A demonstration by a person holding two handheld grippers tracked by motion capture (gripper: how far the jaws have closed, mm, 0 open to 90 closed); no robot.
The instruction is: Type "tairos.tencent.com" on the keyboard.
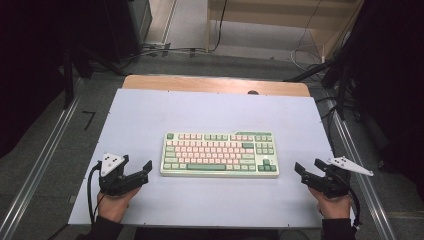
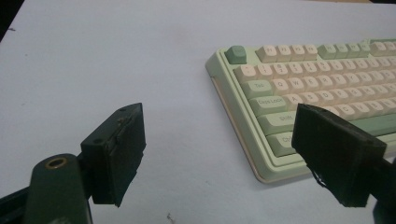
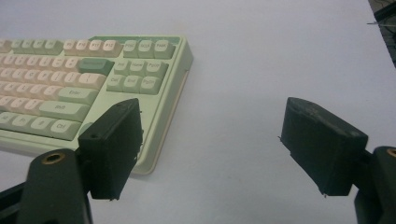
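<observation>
Keyboard (image 1: 219,154), pale green with pink and green keys, lies flat at the middle of the white table (image 1: 150,115), long side facing the person. Left gripper (image 1: 137,171) sits near its left end, jaws spread wide, nothing between them. Right gripper (image 1: 307,167) sits off the right end, jaws likewise released and empty. Both are apart from the case, not touching. In the left gripper view the keyboard's near-left corner (image 2: 266,175) lies just ahead; the right gripper view shows the near-right corner (image 3: 149,165) the same way. Judgement: the step looks like an approach to the two ends. Best to bring both in level and low, meet the short edges together, avoid the keys, and close evenly so the board does not twist.
</observation>
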